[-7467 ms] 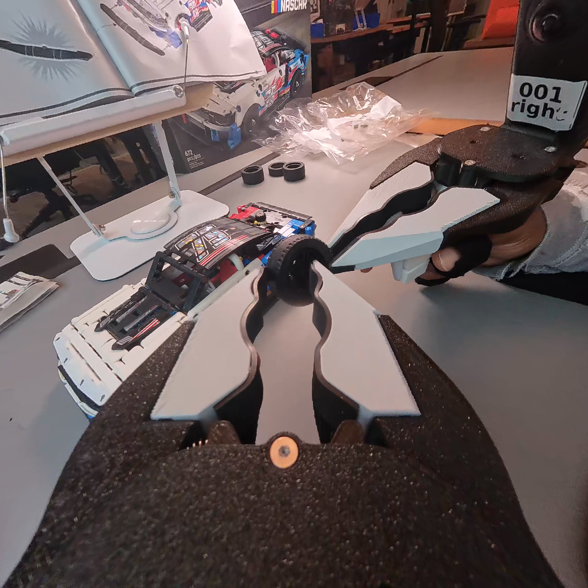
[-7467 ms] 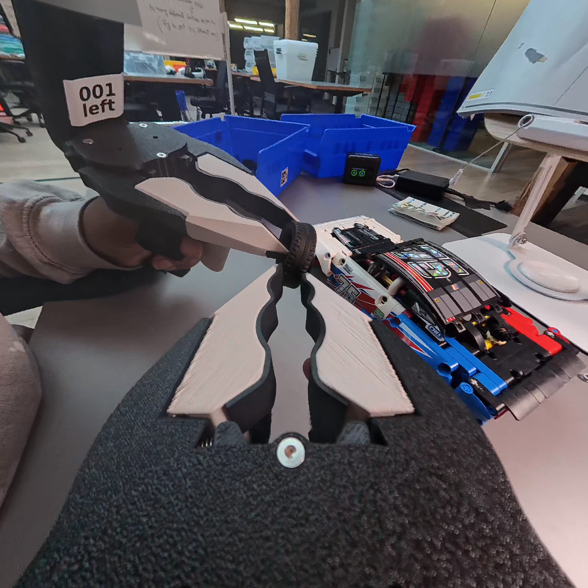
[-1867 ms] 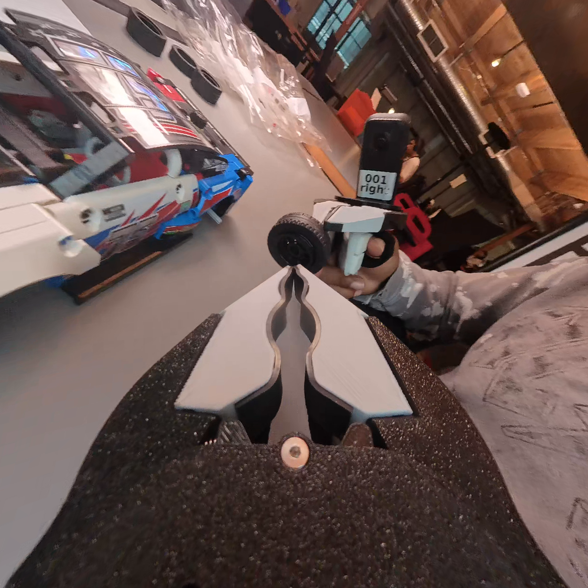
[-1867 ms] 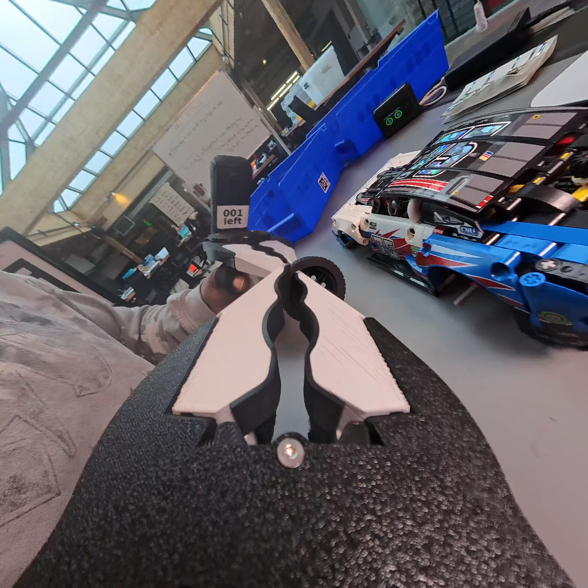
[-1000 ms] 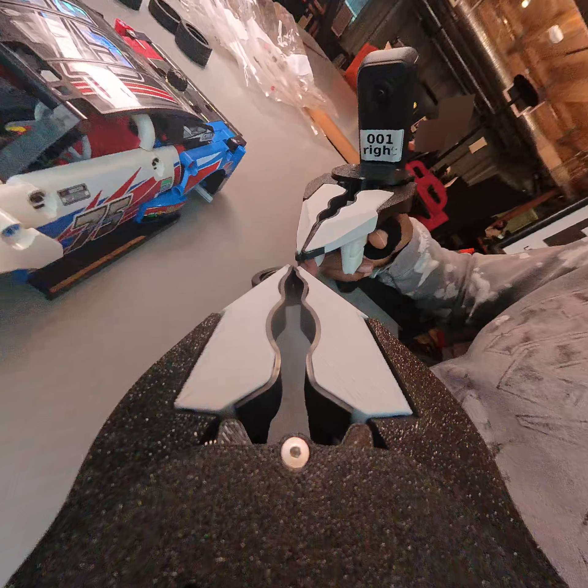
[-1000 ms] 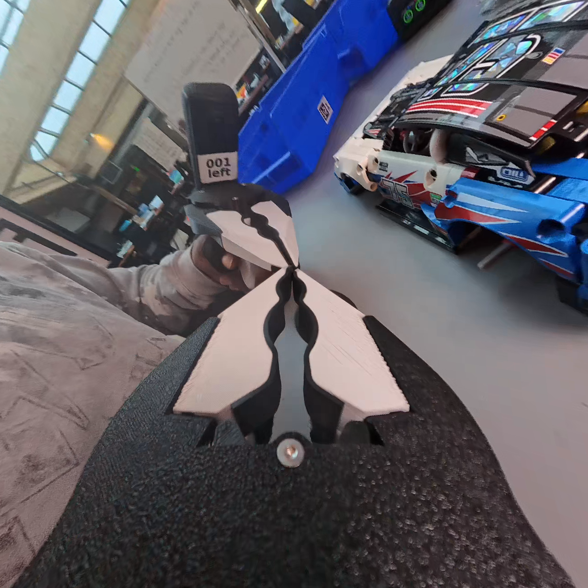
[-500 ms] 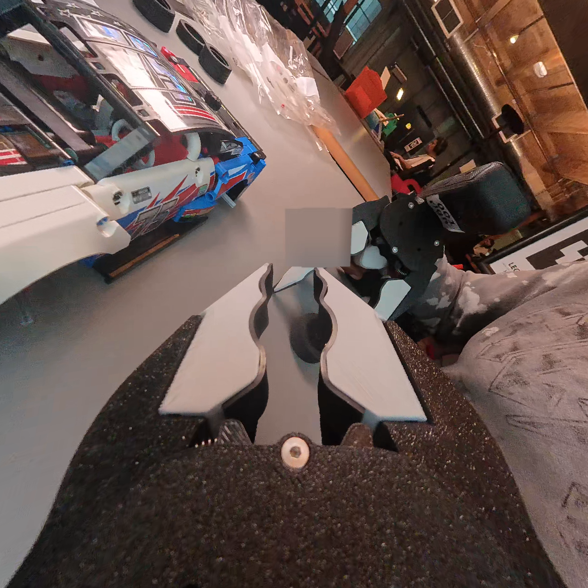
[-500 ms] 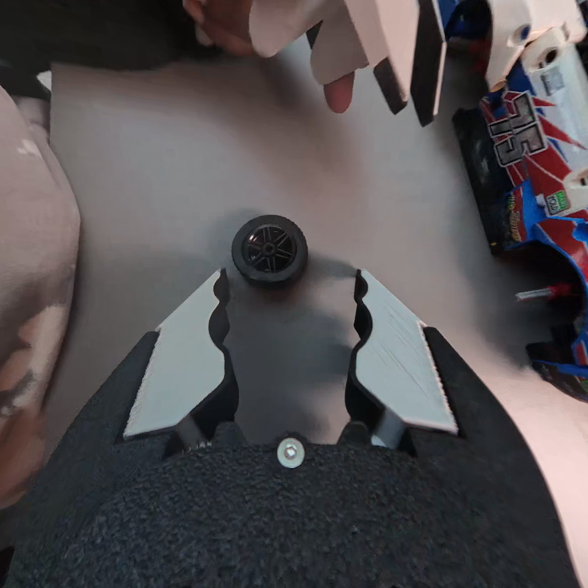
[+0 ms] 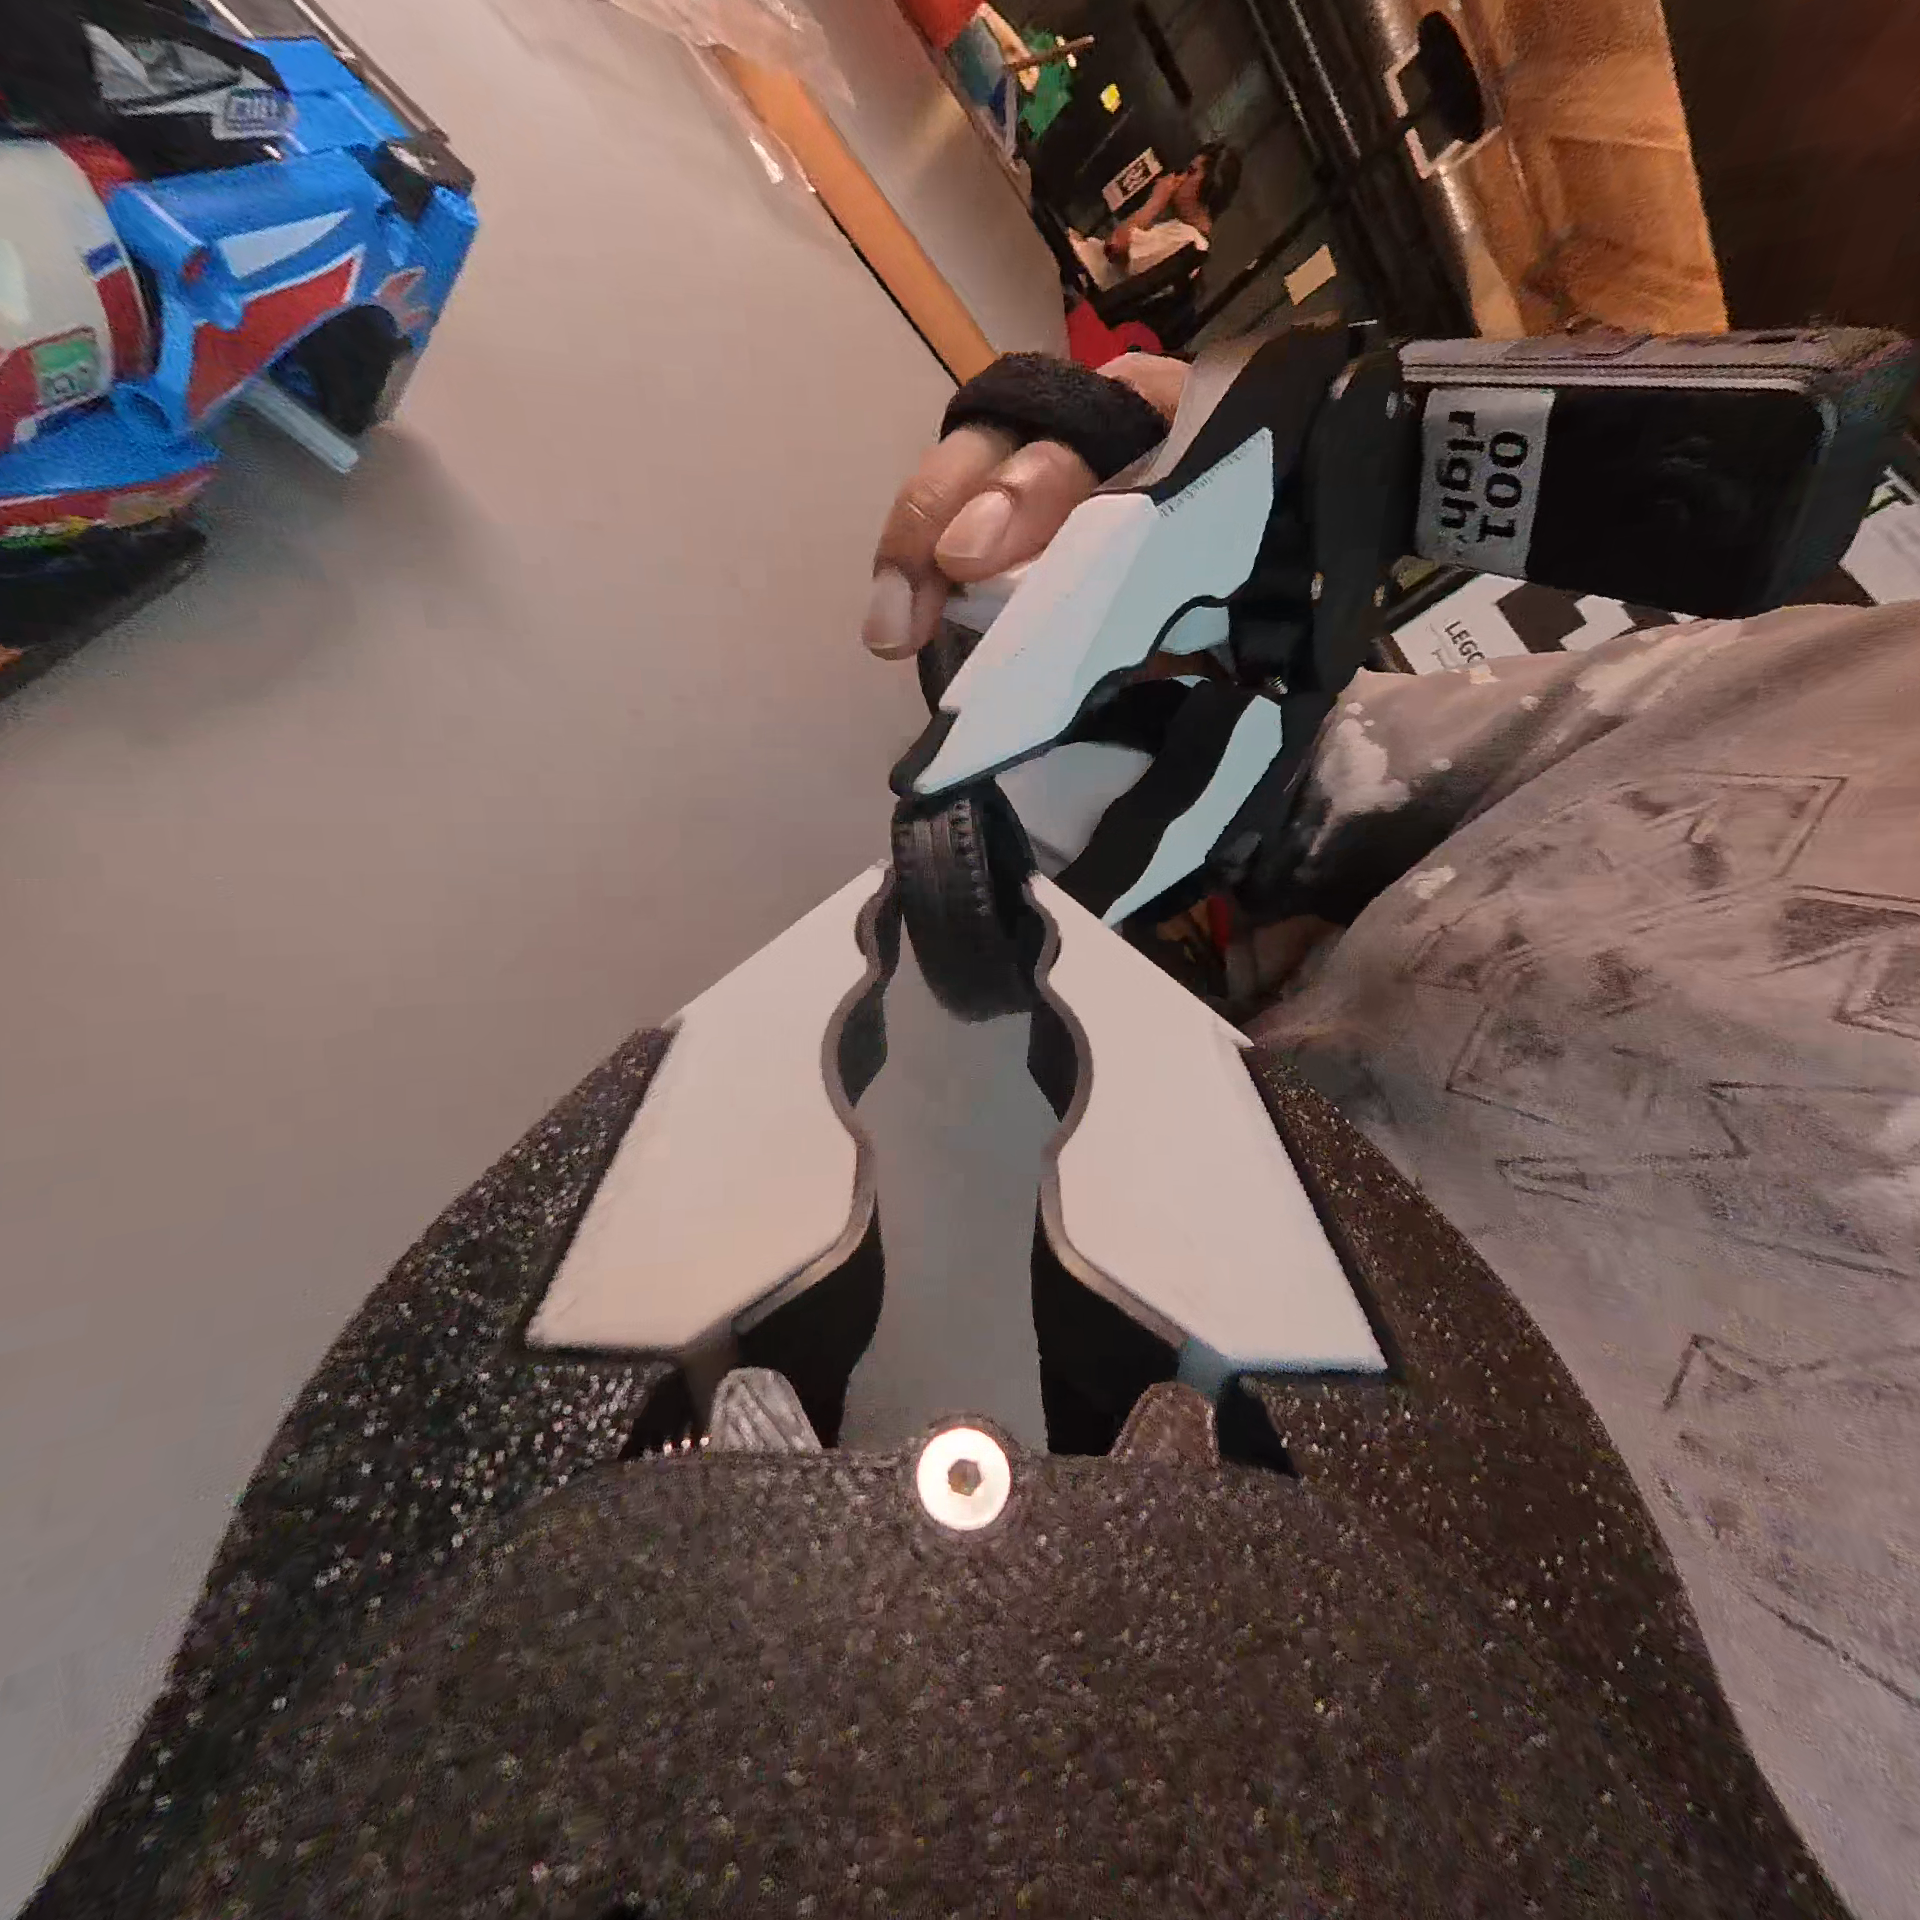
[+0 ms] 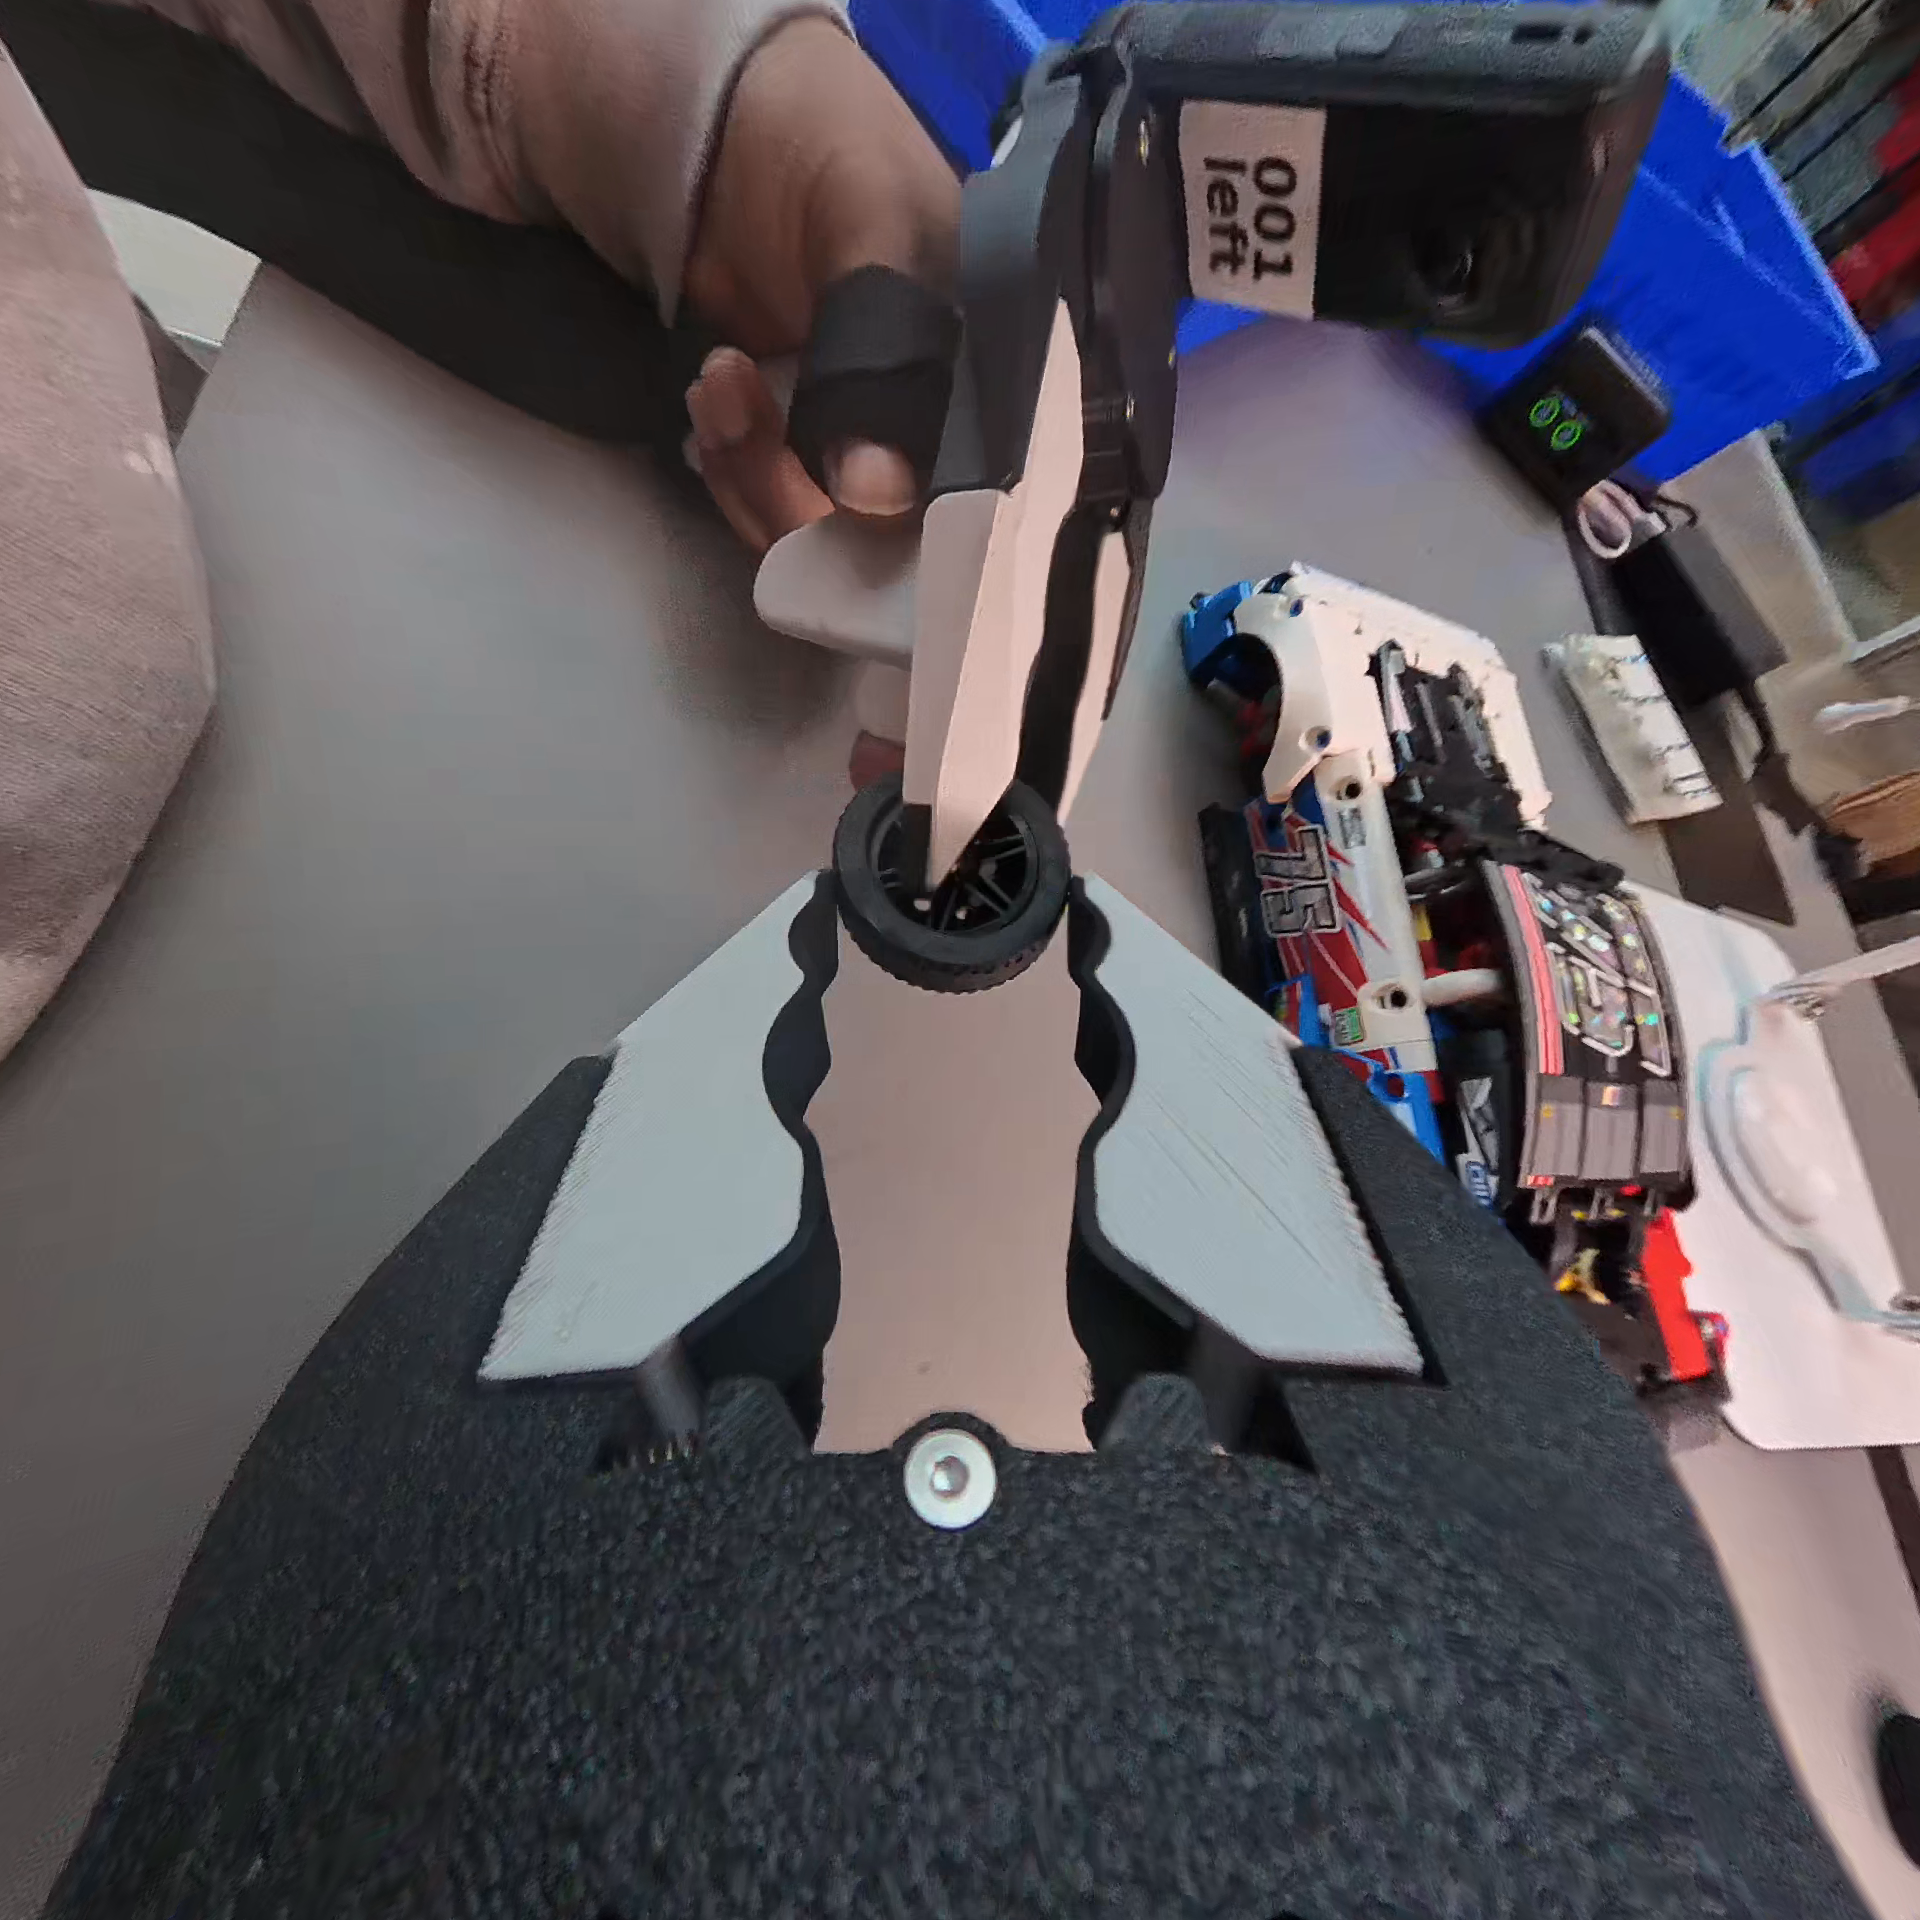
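- Half a second ago the small black wheel [image 10: 951, 902] lay flat on the grey surface [image 10: 436, 790] ahead of my spread right fingers; both my grippers have closed in on it since.
- The brick-built race car [image 10: 1455, 997], white, blue and red with a dark roof, lies well to the right of the wheel on that surface.
- My right gripper [image 10: 951, 883] has its fingers spread around the tyre, their tips touching its tread on either side.
- My left gripper [image 9: 961, 894] pinches the wheel across its width, one finger [image 10: 971, 665] lying over the spoked face.
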`<action>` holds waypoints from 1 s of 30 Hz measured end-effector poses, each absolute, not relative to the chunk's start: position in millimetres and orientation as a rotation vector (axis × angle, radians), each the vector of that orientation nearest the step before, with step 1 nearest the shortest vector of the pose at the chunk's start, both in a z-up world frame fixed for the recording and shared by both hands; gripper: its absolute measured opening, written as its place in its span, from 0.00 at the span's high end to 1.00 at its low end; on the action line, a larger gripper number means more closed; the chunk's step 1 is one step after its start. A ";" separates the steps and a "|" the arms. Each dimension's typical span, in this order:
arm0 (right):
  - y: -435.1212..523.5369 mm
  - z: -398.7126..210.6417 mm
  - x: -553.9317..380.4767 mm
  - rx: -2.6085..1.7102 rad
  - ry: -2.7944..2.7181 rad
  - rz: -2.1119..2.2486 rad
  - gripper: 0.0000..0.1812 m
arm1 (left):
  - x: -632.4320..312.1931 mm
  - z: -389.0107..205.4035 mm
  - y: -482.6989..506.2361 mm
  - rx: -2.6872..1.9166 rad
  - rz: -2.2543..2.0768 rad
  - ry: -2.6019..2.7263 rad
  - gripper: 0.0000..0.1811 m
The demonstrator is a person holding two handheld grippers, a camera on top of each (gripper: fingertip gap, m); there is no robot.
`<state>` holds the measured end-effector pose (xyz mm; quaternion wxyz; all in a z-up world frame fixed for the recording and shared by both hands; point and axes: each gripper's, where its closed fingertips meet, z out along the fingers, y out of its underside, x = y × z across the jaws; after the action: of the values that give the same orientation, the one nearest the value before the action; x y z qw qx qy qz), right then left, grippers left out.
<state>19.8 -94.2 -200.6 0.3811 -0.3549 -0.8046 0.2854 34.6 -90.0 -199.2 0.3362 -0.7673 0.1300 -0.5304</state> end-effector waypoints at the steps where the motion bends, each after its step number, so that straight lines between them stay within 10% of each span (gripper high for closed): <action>1: -94.9 -195.0 19.7 -0.885 -2.032 0.738 0.76 | 35.1 -193.8 -90.7 -1.969 -1.395 0.345 0.90; 7: -88.4 -161.1 14.7 -1.211 -1.723 1.304 0.70 | 17.8 -157.3 -82.1 -1.738 -1.195 0.374 0.93; 10: -90.9 -149.5 13.1 -1.315 -1.597 1.568 0.84 | 16.2 -147.1 -82.4 -1.671 -1.133 0.396 0.93; 30: -94.9 -147.1 20.1 -1.236 -1.754 1.489 0.92 | 30.3 -164.2 -93.7 -1.745 -0.845 0.672 0.93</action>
<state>20.1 -94.9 -147.1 0.2618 -0.4567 -0.6480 0.5504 30.3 -93.7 -164.2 0.5186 -0.7272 0.2800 -0.3520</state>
